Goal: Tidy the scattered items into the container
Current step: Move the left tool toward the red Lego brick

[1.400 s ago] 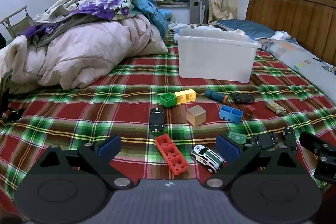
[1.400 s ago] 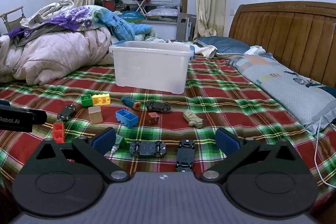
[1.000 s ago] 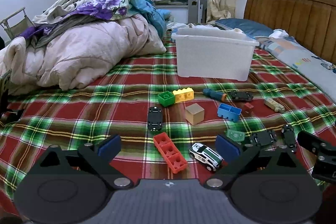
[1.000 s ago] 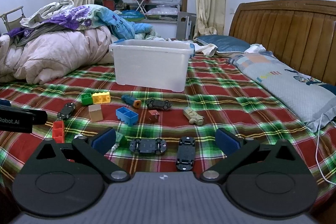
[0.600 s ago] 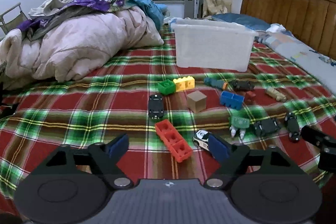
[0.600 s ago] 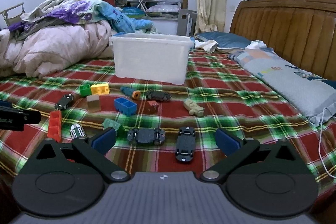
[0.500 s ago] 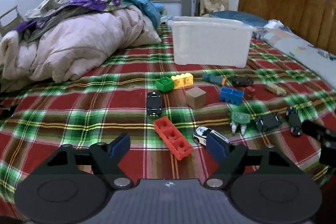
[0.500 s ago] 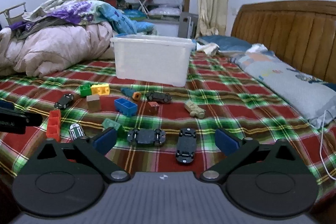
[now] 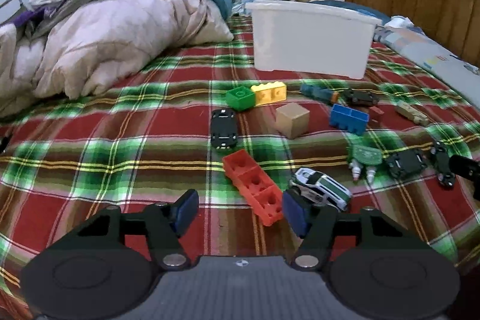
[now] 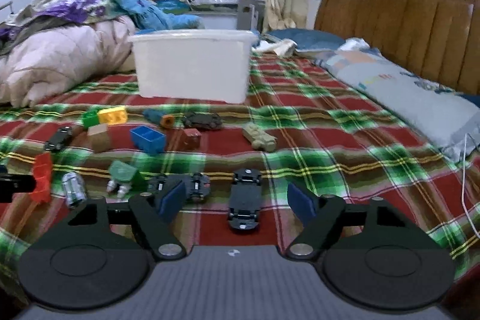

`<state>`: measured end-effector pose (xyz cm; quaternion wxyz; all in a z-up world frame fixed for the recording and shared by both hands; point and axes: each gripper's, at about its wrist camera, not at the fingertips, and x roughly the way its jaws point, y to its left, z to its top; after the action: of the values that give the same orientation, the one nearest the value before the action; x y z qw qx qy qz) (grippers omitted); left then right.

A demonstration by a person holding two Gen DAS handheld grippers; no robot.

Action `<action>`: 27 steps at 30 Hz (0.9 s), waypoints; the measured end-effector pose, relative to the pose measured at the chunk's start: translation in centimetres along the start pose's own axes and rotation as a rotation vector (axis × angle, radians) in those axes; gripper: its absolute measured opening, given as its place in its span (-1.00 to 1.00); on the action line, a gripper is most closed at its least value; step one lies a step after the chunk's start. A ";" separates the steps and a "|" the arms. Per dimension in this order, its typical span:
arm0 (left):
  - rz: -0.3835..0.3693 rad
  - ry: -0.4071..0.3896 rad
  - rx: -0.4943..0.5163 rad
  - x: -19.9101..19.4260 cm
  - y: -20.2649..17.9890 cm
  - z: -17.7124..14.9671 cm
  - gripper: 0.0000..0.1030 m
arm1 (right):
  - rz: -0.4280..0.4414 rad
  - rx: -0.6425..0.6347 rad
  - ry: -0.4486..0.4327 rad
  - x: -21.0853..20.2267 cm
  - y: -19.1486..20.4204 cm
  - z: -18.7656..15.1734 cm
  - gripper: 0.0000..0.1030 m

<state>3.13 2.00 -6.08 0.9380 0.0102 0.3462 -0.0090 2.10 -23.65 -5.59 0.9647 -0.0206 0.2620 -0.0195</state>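
Note:
Toys lie scattered on the plaid bedspread in front of a white plastic container [image 9: 312, 41] [image 10: 192, 65]. My left gripper [image 9: 240, 212] hangs low over the bed with its jaws closing. The near end of a red brick [image 9: 255, 188] lies between them, close to the right pad, and the pads do not press on it. A white and green toy car [image 9: 321, 189] sits just past that pad. My right gripper [image 10: 237, 201] is also closing, with a black toy car [image 10: 244, 200] between its pads and untouched. A second black car [image 10: 192, 185] lies behind the left pad.
Further back lie a black car [image 9: 223, 128], green and yellow bricks [image 9: 255, 95], a wooden cube [image 9: 292, 120] and a blue brick [image 9: 348, 119]. A heaped duvet [image 9: 105, 44] fills the left, a pillow [image 10: 405, 89] and wooden headboard [image 10: 405, 20] the right. A white cable [image 10: 468, 200] trails at the right edge.
Both grippers have sunk toward the bedspread and their jaws have narrowed. The red brick now lies between the left jaws, and the black car lies between the right jaws.

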 end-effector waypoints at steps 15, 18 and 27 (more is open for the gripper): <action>-0.083 0.031 -0.033 1.2 -1.1 0.9 0.27 | -0.025 0.028 0.041 2.3 -0.5 -0.3 0.51; -0.098 0.057 -0.085 1.5 -0.8 0.8 0.27 | -0.018 0.033 0.032 2.1 -0.5 -0.1 0.51; -0.021 0.094 -0.016 2.7 -1.4 -0.3 0.27 | -0.012 0.050 0.014 1.9 -0.7 0.1 0.51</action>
<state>4.97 0.54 -8.07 0.9206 -0.0004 0.3901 -0.0158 3.78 -24.48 -6.42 0.9628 0.0024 0.2682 -0.0318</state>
